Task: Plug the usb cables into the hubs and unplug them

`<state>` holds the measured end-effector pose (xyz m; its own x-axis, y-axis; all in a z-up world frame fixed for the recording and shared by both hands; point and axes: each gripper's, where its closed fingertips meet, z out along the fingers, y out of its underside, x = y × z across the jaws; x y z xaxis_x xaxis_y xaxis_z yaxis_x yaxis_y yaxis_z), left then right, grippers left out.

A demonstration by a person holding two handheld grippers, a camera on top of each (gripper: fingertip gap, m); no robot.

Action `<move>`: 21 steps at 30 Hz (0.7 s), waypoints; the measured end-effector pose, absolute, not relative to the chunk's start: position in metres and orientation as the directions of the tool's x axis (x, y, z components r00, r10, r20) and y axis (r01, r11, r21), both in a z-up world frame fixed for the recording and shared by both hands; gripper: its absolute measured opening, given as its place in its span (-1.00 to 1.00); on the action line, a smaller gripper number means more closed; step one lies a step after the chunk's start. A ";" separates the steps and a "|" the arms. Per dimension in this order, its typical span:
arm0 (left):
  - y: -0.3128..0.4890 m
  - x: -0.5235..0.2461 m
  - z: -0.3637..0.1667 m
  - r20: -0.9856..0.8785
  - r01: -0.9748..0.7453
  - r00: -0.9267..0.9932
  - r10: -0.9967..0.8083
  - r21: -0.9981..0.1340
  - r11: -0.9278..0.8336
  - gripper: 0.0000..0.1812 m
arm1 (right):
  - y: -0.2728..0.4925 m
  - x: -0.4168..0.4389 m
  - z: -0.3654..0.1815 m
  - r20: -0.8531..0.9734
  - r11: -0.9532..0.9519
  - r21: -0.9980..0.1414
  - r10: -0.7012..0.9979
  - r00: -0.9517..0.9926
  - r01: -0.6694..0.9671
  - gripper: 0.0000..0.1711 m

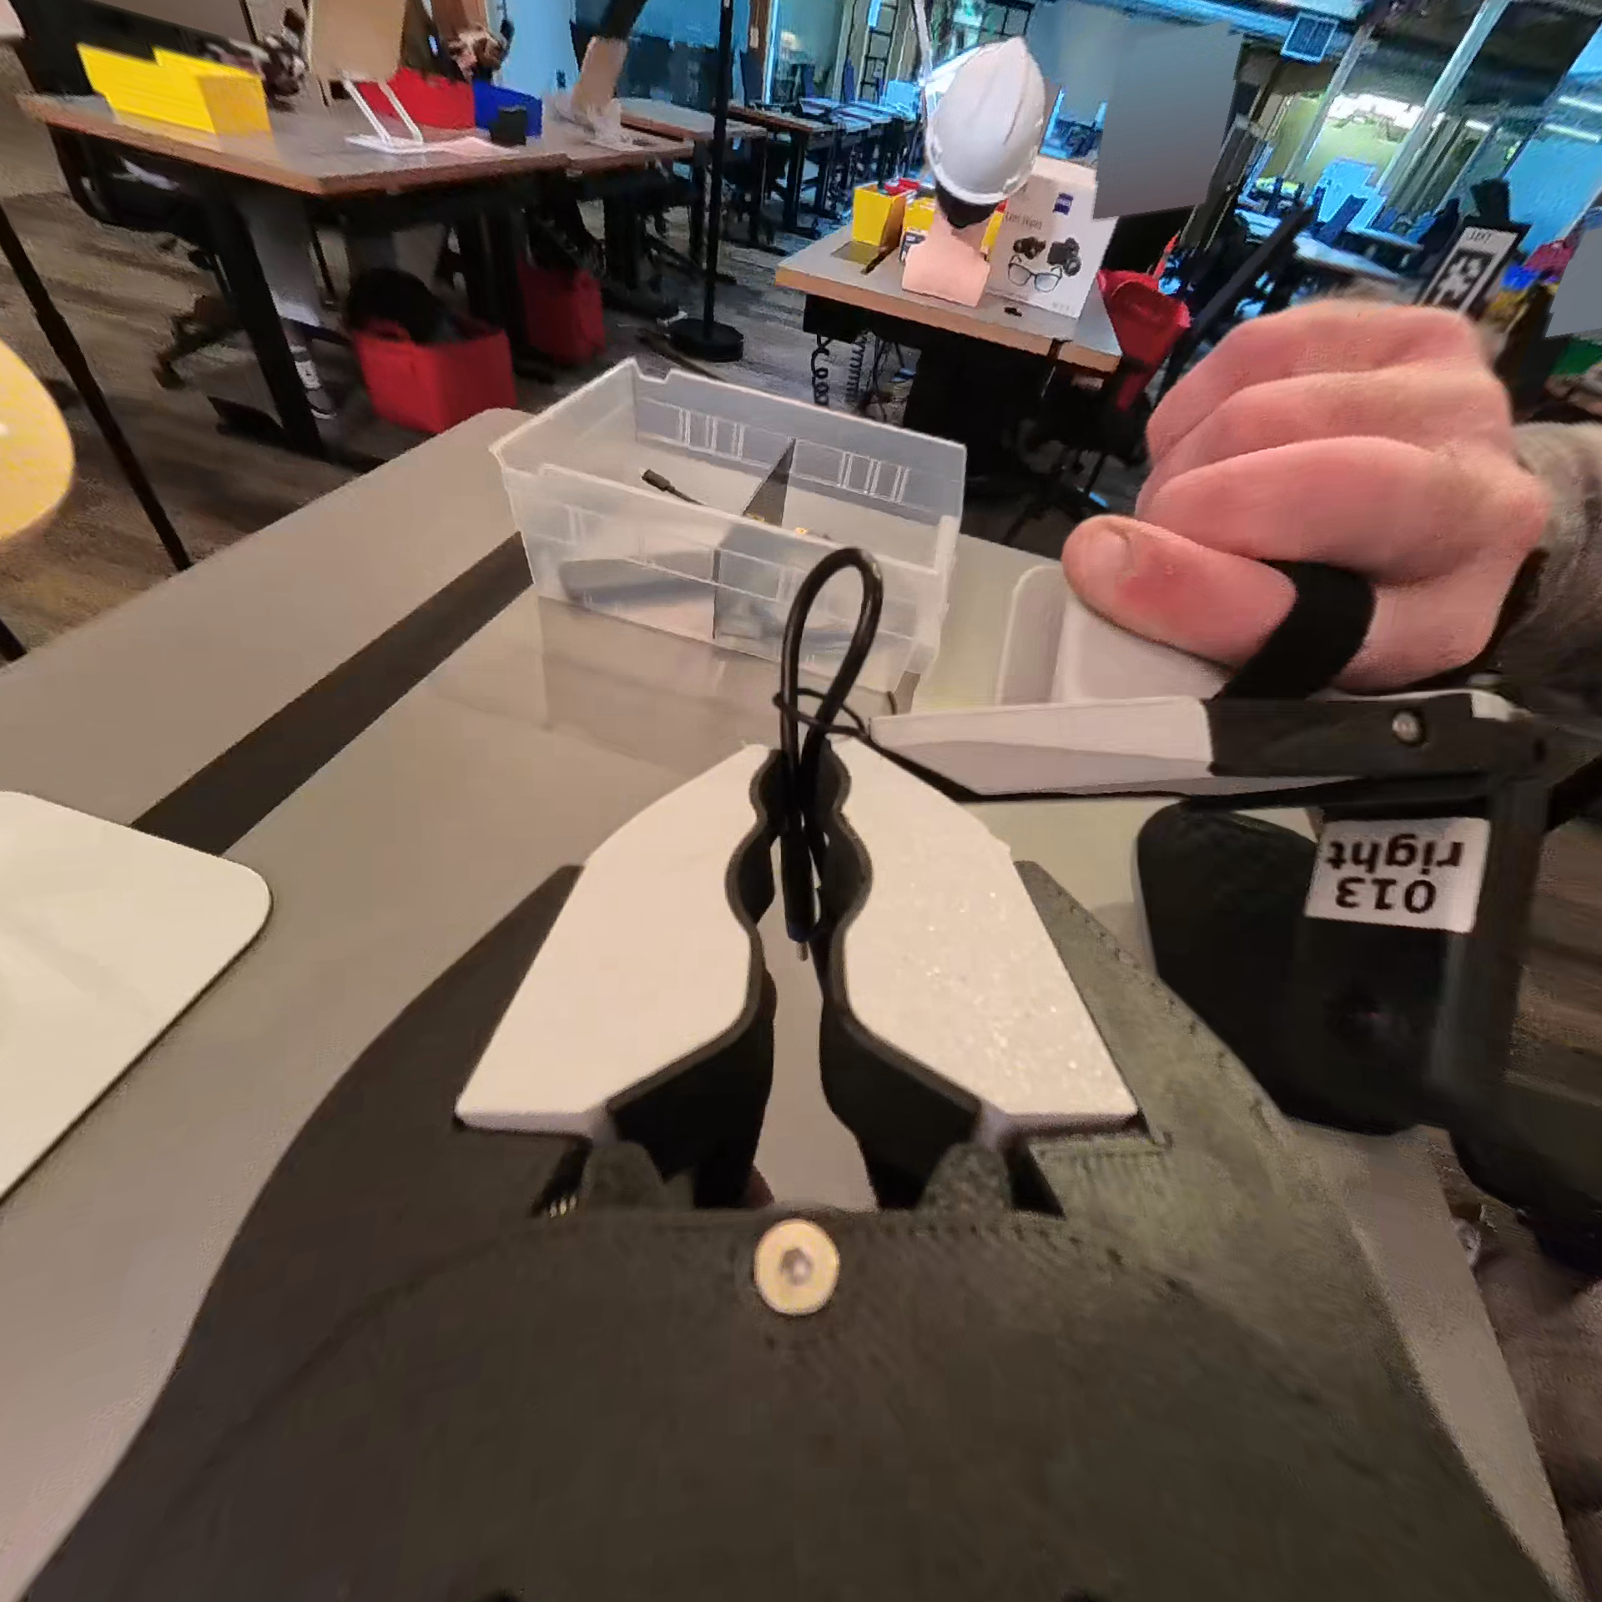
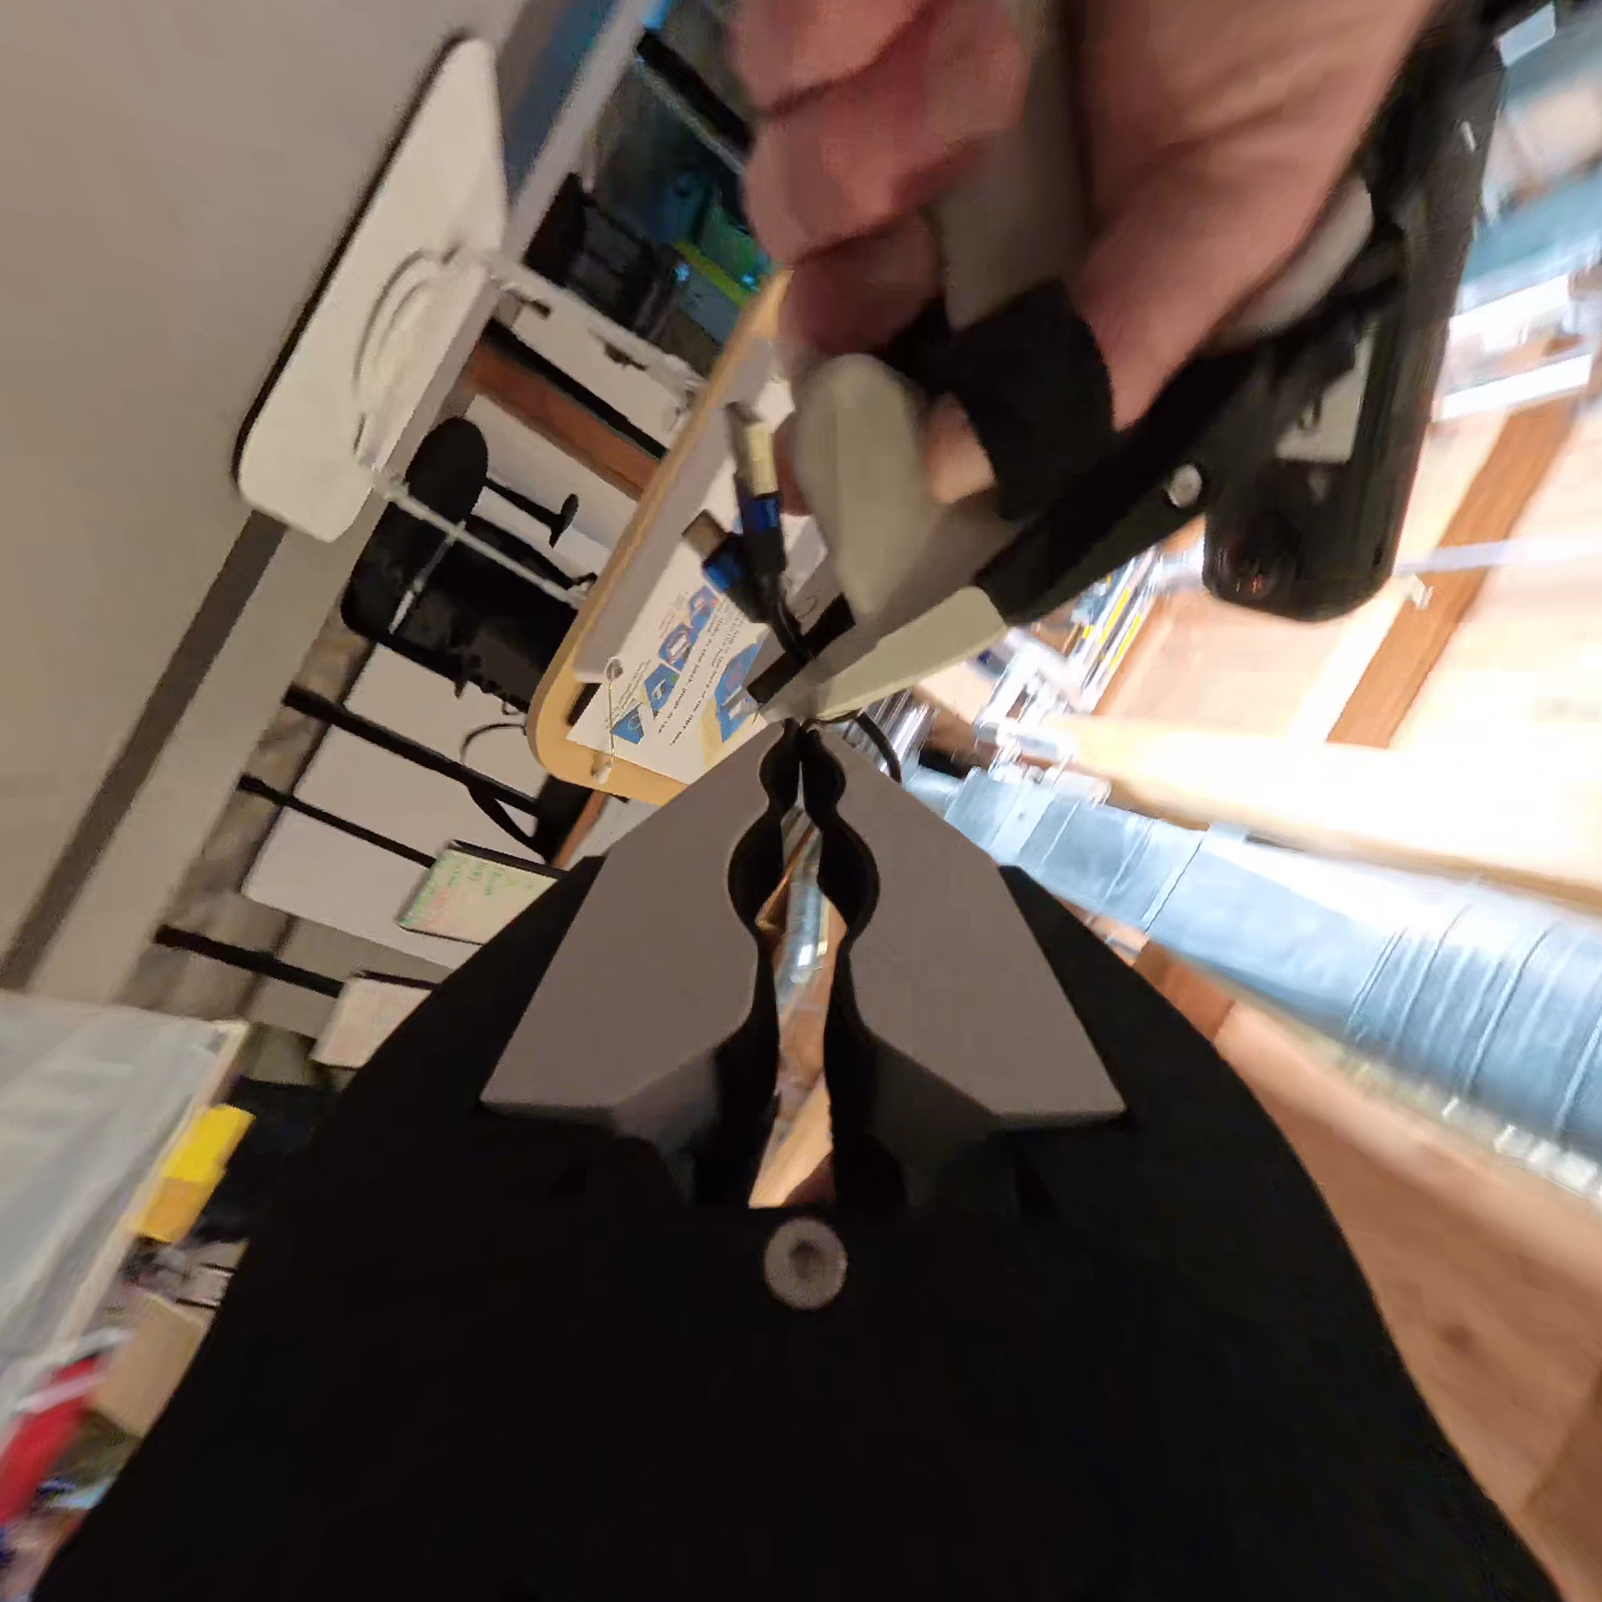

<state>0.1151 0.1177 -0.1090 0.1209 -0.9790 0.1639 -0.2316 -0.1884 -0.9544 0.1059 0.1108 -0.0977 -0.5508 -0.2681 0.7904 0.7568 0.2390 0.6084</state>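
In the left wrist view, your left gripper (image 1: 793, 771) fills the bottom half of the frame. Its two white fingers (image 1: 641, 936) are pressed close together and pinch a thin black usb cable (image 1: 802, 832). The cable runs down between the fingers, and its plug end sits low in the gap. Above the tips the cable bends into a small loop in the middle of the frame. Your right gripper (image 1: 875, 732) comes in from the right side, with your hand (image 1: 1326, 503) wrapped around it. Its white tip touches the cable just above your left fingertips. Behind the loop stands a clear plastic bin (image 1: 728, 511) on the grey table (image 1: 347, 624). A white tray (image 1: 95, 945) lies at the left edge.

In the right wrist view, the whole room looks tipped sideways and blurry. Your right gripper (image 2: 797, 737) points up from the bottom, and its grey fingers (image 2: 650, 945) are pressed together on the thin black cable at their tips. Your left gripper (image 2: 780, 693) reaches down from the upper right and meets it there, holding a black plug. Just above and left of the tips you see a pale hub (image 2: 667, 511) with blue plugs (image 2: 763, 520) stuck in it. It rests on a wooden board (image 2: 607, 754).
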 end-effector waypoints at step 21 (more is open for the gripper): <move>0.089 0.116 -0.068 -0.499 -0.072 0.181 -0.848 -0.866 0.494 -0.93 | 0.076 0.105 -0.079 -0.241 -0.147 -0.967 0.803 0.546 -0.210 -0.60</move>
